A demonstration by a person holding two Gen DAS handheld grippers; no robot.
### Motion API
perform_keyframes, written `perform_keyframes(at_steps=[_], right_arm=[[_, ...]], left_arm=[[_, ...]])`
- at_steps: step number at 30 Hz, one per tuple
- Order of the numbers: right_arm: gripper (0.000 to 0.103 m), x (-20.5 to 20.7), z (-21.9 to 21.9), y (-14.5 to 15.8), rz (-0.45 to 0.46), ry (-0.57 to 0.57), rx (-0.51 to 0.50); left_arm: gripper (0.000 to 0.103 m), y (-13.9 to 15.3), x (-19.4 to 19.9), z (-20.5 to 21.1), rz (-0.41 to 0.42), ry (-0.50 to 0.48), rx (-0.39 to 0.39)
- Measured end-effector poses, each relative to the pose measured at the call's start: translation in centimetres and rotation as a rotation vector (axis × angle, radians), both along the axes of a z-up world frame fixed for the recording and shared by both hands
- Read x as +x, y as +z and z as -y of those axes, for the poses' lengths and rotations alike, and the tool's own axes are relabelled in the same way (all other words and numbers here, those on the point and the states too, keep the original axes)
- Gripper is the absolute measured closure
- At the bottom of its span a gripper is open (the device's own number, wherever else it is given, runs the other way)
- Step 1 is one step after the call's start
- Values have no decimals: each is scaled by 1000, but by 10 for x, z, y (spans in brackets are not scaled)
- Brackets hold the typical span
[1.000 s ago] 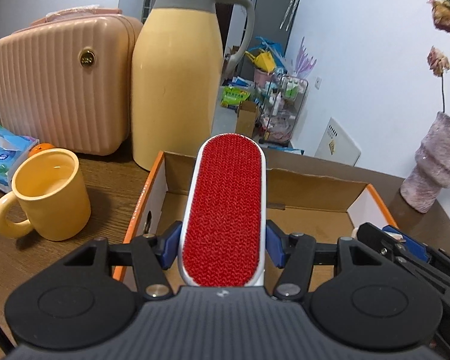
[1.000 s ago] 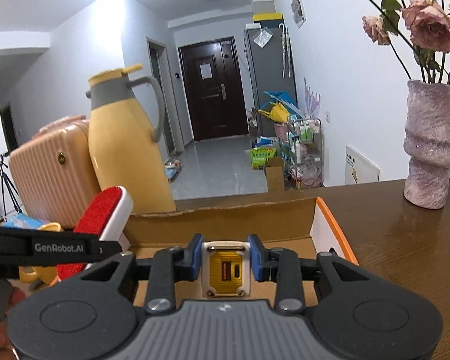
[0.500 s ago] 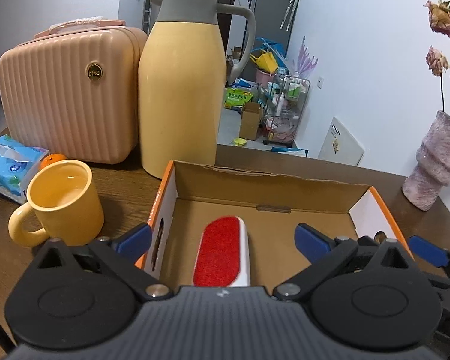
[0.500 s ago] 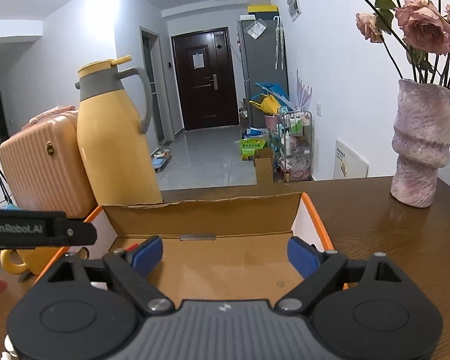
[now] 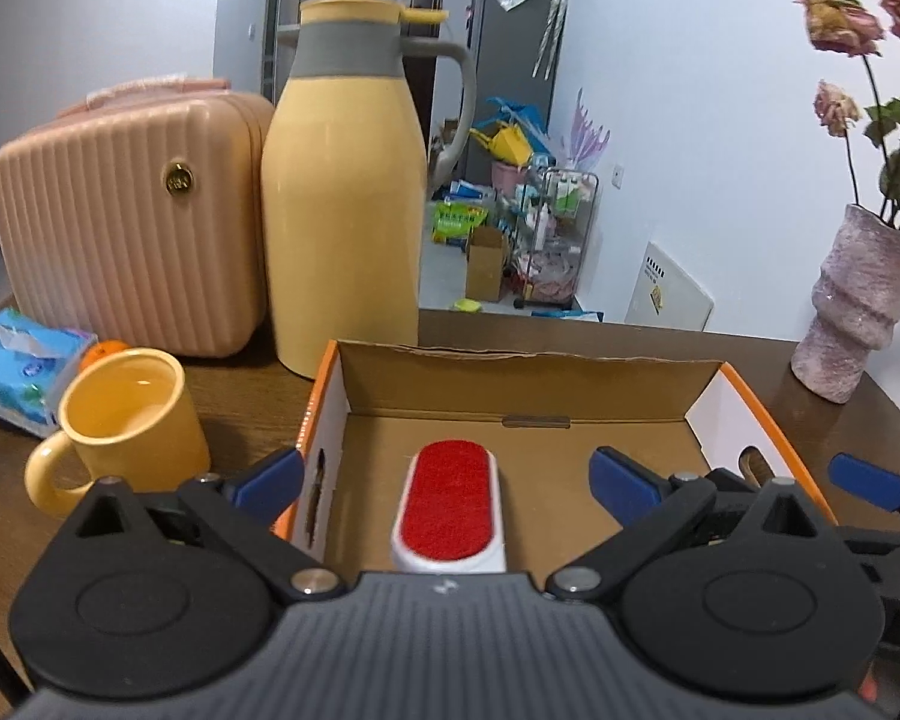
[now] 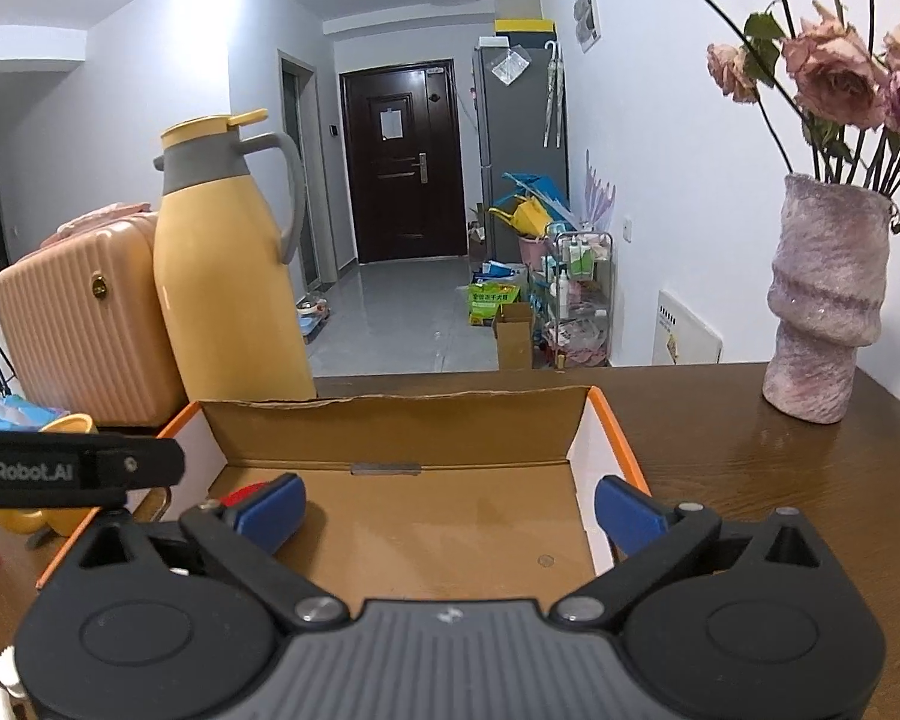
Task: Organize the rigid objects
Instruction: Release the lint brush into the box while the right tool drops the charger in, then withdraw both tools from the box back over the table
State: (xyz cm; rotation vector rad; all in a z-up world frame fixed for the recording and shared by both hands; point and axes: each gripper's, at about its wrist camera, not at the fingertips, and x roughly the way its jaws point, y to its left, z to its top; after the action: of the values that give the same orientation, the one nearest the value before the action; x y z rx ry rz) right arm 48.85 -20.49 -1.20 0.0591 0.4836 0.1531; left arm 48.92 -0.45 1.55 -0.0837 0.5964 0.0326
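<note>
Since the earlier frames, both pairs of tongs have let go of their loads: the left tongs (image 5: 444, 483) no longer clamp the lint brush (image 5: 450, 510), and the right tongs (image 6: 447, 510) no longer clamp the small yellow-faced device, which cannot be seen in either current view. Left tongs stand wide open, well clear of the brush on both sides. Right tongs have just been opening and also stand wide, with only bare cardboard between them. The lint brush, red pad facing up in a white frame, lies flat on the floor of the cardboard box (image 5: 528, 384), left of centre, its long side running toward the far wall of the box. From the right wrist view only a red sliver of it shows behind the left blue pad (image 6: 270, 507). The box, open-topped with orange edges, sits on the wooden counter (image 6: 780, 480). Left of the box stands a yellow mug (image 5: 126, 414), handle pointing left. Behind the mug lie a blue tissue pack (image 5: 18, 372) and a small orange item, mostly hidden. A tall yellow jug (image 5: 348, 198) with a grey collar stands just behind the far left corner of the box, beside a pink ribbed case (image 5: 126, 222). A pink vase (image 6: 825, 300) holding dried roses stands on the counter, right of the box and apart from it.
</note>
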Motion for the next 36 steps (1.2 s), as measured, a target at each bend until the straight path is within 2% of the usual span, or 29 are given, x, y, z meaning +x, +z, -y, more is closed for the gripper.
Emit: perform_keyframes(at_steps=[11, 20, 36], right_arm=[[0, -50, 5, 2, 69, 5, -27], [0, -97, 6, -1, 123, 10, -37], [0, -174, 8, -29, 139, -4, -17]], left_arm=[[0, 7, -53, -17, 115, -7, -3], [0, 2, -98, -33, 176, 2, -5], [0, -25, -173, -56, 172, 0, 15]])
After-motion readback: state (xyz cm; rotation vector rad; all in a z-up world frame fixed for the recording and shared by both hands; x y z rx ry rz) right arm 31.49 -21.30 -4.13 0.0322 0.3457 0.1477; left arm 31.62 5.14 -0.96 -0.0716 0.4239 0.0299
